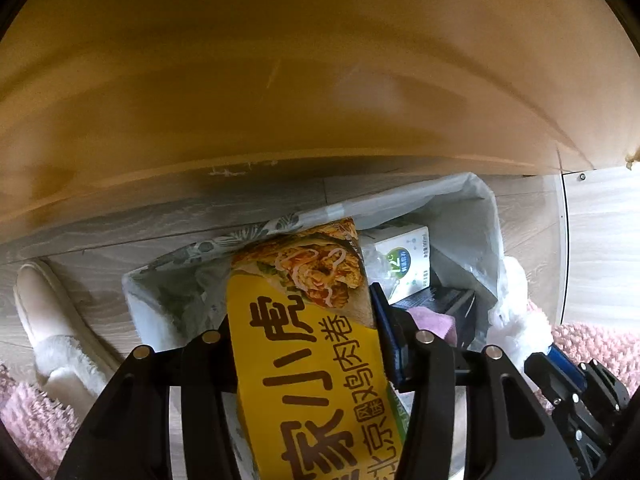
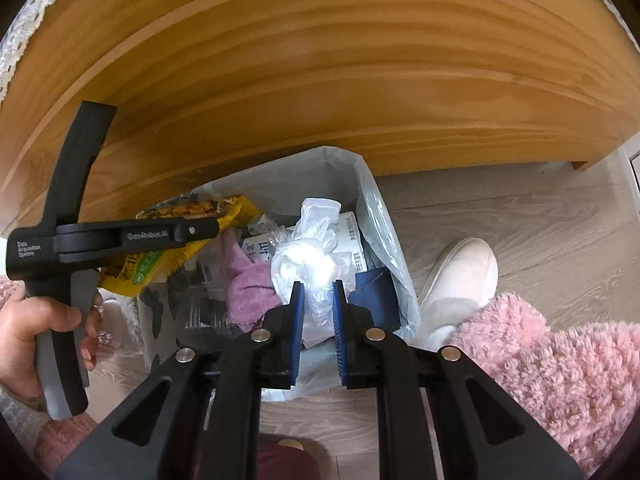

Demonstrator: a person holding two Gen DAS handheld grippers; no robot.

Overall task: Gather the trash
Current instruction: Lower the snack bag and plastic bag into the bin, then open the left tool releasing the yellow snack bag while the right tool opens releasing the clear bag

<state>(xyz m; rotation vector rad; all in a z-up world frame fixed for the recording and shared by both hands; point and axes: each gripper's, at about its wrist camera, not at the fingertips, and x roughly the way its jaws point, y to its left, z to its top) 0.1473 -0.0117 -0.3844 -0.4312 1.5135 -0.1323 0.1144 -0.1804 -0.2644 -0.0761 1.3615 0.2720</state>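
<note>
A trash bin (image 1: 486,216) lined with a pale plastic bag stands on the floor against a wooden panel, and holds a white carton (image 1: 404,260), a purple cloth (image 1: 434,320) and dark items. My left gripper (image 1: 308,332) is shut on a yellow food wrapper (image 1: 304,344) printed with a chicken wrap, tip over the bin. In the right wrist view my right gripper (image 2: 317,286) is shut on a crumpled clear plastic wrap (image 2: 306,256) above the bin (image 2: 380,216). The left gripper with the wrapper (image 2: 160,268) shows at left, a hand (image 2: 24,332) on its grip.
A wooden furniture panel (image 1: 320,80) runs right behind the bin. White slippers (image 1: 44,312) (image 2: 460,276) stand on the grey wood floor either side of the bin. Fluffy pink fabric (image 2: 552,364) fills the lower right. A pale wall edge (image 1: 600,240) is at right.
</note>
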